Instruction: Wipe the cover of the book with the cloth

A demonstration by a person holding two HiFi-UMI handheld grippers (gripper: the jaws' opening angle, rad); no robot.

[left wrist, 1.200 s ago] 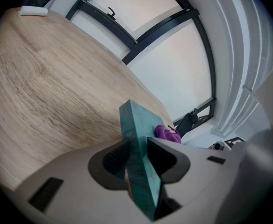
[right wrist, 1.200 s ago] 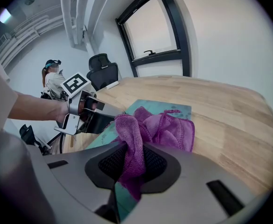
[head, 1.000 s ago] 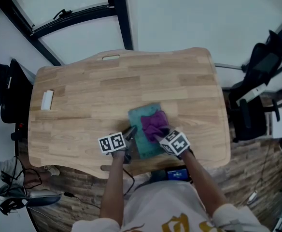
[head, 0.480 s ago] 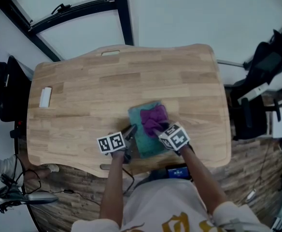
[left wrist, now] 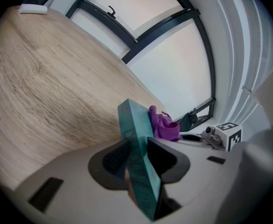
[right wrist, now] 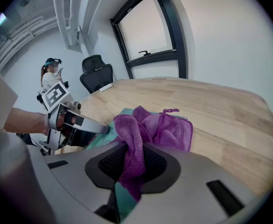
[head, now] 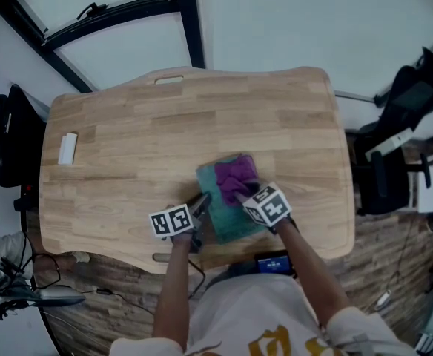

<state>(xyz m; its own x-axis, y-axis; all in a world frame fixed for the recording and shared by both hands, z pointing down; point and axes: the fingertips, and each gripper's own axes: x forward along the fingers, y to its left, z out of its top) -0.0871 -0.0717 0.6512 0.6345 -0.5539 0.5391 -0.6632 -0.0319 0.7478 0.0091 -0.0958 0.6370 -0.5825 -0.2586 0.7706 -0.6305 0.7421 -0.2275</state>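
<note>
Two tools are engaged. The left tool point(head: 200, 202) is clamped on the left edge of the teal book point(head: 230, 225), which lies near the front edge of the bench point(head: 150, 117). The right tool point(head: 248, 193) is closed on the purple cloth point(head: 233, 176), bunched on the cover's far half. Bare bench is seen left and beyond; a white block point(head: 67, 149) is noted near the left edge.

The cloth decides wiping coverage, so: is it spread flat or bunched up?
Bunched: the cloth lies crumpled in folds on the book, one fold pinched by the right gripper.
</note>
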